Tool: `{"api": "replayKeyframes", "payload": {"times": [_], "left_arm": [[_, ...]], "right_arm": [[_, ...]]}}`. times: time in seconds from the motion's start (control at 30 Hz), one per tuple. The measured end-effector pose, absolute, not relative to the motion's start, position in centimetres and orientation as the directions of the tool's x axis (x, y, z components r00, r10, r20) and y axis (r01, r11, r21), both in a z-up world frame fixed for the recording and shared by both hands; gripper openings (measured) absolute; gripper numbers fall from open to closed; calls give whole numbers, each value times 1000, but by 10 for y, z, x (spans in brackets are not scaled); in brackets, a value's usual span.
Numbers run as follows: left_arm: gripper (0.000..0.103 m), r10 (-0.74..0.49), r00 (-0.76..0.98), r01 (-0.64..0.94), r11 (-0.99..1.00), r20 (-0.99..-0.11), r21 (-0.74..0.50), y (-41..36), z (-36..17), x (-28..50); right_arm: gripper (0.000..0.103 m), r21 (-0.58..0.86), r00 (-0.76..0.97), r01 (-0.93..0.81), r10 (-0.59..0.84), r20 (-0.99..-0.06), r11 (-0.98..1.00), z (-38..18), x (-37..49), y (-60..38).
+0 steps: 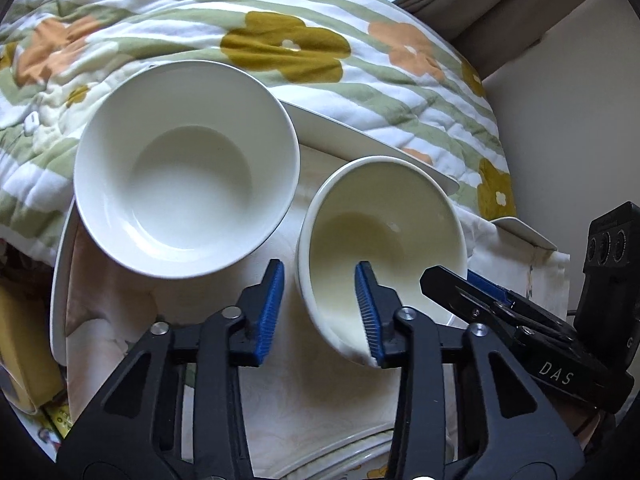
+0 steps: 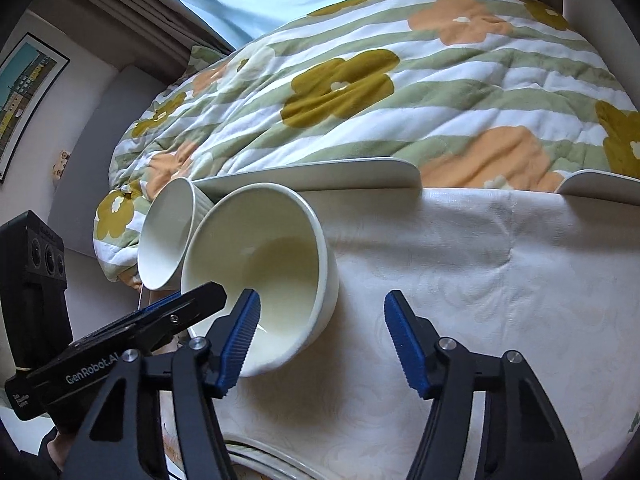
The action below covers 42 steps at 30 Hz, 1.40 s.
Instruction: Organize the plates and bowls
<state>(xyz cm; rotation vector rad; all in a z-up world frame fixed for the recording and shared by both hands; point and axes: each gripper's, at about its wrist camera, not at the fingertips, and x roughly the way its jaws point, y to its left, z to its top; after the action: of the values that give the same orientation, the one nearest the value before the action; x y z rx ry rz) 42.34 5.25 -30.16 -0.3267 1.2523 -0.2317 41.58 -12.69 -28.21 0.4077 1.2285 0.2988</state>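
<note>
1. the small bowl (image 1: 384, 248) sits on the cloth-covered counter (image 1: 320, 392), just right of the large bowl (image 1: 186, 168) and nearly touching it.
2. flat white plates (image 2: 320, 178) lie along the far edge, beside the flowered quilt (image 1: 240, 32) on the bed.
3. the left claw (image 1: 320, 304) is partly open; its near rim sits between the jaws, one pad inside the wall, but i cannot tell whether the pads press yet.
4. the right claw (image 2: 320, 334) stands wider, its left pad inside the same bowl at the near wall, nothing gripped.
5. risk: both claws crowd one rim, so they may collide or tip the bowl.
6. risk: glazed ceramic is slick; a thin rim pinch could slip, knocking the bowl into its neighbour.
</note>
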Motion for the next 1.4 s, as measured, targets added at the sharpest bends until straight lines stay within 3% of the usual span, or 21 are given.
{"api": "replayKeyframes", "payload": {"times": [0.07, 0.17, 0.2, 0.5, 0.8, 1.13, 1.4], "left_arm": [[15, -331, 295, -4, 938, -897, -347, 53, -304, 427], [13, -325, 295, -5, 940, -898, -342, 56, -306, 428], [13, -323, 295, -3, 941, -899, -339, 56, -306, 428], [13, -281, 319, 28, 957, -905, -287, 44, -290, 422], [13, -272, 368, 93, 962, -889, -256, 5, -236, 386], [13, -300, 414, 202, 951, -859, -235, -91, -176, 305], [13, -346, 388, 290, 926, -855, -243, -183, -164, 237]], "right_arm": [[47, 453, 305, -6, 433, -848, 892, -285, 419, -124], [21, 442, 291, -13, 427, -856, 897, -290, 423, -117], [18, 426, 295, -18, 412, -862, 905, -290, 423, -116], [18, 416, 318, -32, 404, -858, 909, -283, 421, -118], [18, 397, 377, -52, 386, -842, 916, -233, 389, -143], [18, 398, 469, -21, 361, -806, 917, -177, 303, -223], [18, 369, 503, 50, 296, -812, 928, -161, 226, -301]]}}
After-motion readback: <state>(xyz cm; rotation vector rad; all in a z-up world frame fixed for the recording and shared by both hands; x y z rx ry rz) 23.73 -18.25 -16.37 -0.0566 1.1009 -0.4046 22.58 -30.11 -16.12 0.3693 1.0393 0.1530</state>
